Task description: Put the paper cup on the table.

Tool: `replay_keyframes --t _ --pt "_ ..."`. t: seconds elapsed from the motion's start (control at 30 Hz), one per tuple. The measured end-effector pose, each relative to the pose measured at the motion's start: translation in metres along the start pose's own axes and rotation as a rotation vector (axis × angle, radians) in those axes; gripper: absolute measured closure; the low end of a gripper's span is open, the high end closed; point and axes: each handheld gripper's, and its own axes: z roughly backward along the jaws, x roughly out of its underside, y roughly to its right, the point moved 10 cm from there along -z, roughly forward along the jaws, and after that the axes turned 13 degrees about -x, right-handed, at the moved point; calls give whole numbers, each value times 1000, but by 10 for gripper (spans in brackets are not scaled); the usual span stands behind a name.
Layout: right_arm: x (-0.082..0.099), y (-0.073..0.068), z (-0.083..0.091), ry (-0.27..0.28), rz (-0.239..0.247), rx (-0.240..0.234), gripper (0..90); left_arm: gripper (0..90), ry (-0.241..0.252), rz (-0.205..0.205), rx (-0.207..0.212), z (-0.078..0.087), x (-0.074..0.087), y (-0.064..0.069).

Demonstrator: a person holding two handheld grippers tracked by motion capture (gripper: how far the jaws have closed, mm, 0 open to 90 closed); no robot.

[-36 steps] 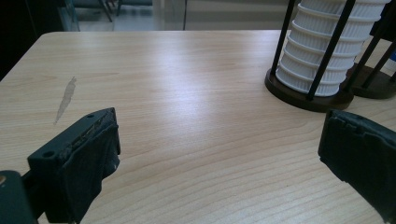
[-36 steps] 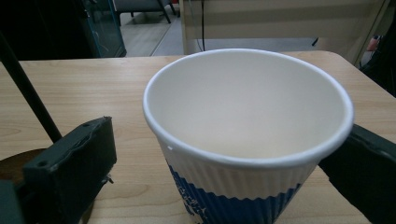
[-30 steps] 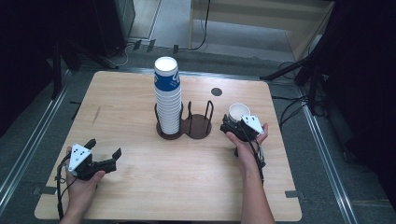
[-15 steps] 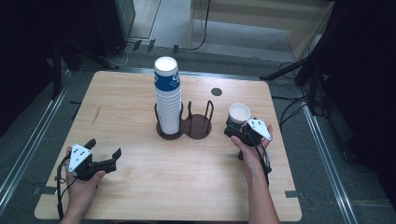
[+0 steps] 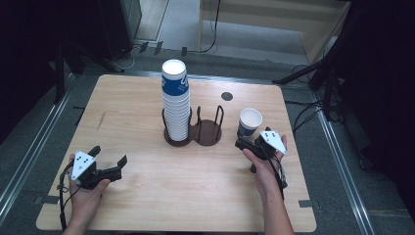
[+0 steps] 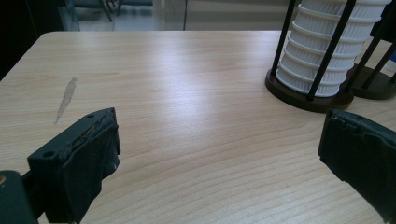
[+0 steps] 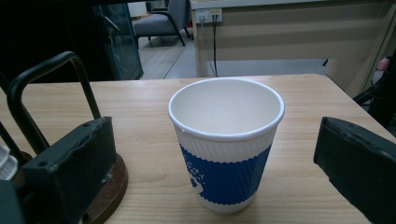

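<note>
**Q:** What has changed at your right gripper point(image 5: 248, 145) over the last second?

**A:** A second ago its jaws sat against the single white ribbed paper cup with a blue band point(image 5: 250, 122). Now the cup stands upright on the pale wooden table point(image 5: 147, 98) by itself, and your gripper has drawn back toward you. In the right gripper view, the cup point(image 7: 227, 144) stands between the two black jaws with a clear gap on either side. The jaws are wide open and hold nothing.

**Q:** Where does that leave the cup?

**A:** It rests on the table just to the right of the dark round two-bay cup holder with black wire posts point(image 5: 193, 132), near its empty bay and apart from it. The tall stack of white ribbed paper cups topped by a blue-banded one point(image 5: 176, 105) fills the other bay.

**Q:** And your left gripper point(image 5: 108, 165)?

**A:** It has stayed at the near left of the table, well apart from the stack. The left gripper view shows its jaws spread wide over bare wood, empty, with the base of the stack point(image 6: 327, 51) ahead.

**Q:** What does this mean for the work?

**A:** By my reading, one cup has been set down and released. Your right hand is free, probably for another cup from the stack.
</note>
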Motion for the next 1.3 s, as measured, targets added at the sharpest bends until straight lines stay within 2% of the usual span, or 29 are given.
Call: replay_keyframes --t 0.4,0.63,0.97,1.3 --pt "2 -2 19 14 16 -11 0 0 0 -4 -1 0 0 0" --pt "5 0 33 18 6 -20 0 0 0 -7 -1 0 0 0" --pt "5 -2 53 27 29 -30 0 0 -3 -14 -2 1 1 1" --pt "11 8 73 32 23 -16 0 0 -4 -15 -2 1 1 1"
